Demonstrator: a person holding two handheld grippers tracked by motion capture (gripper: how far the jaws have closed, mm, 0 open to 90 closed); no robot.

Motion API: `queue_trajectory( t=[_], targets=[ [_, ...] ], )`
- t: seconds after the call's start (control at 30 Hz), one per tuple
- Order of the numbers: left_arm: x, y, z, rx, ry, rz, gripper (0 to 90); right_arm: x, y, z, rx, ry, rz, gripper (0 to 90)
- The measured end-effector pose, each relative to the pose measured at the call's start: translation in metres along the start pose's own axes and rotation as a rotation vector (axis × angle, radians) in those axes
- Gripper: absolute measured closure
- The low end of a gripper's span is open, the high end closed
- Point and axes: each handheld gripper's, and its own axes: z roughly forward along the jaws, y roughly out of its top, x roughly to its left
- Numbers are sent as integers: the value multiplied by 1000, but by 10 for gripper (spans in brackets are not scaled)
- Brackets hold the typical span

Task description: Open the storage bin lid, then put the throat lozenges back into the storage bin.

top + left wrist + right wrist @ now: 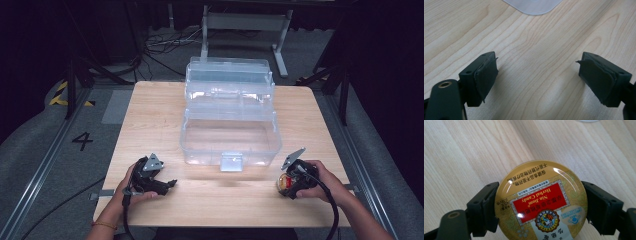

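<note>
1. The clear plastic box sits open and empty at the table's centre.
2. At five o'clock, the right gripper pinches the round candy tin.
3. At seven o'clock, the left gripper rests low with its jaws spread, holding nothing.

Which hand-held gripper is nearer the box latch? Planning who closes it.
Left, slightly. The left hand-held gripper sits left of the latch; the right hand-held gripper, clamping the candy tin, sits right.

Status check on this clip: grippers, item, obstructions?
Left gripper open, empty. Right gripper shut on candy tin. Clear plastic box open ahead, path unobstructed.
</note>
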Motion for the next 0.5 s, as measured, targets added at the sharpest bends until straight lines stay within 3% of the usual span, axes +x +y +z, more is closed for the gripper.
queue_trajectory(
  t=[0.17,0.5],
  targets=[
    [0,0,0,-1,1,-2,158,-4,1,-6,-22,-7,10,202],
    [0,0,0,-1,2,-3,158,-7,5,-31,-44,-25,-17,202]
  ],
)
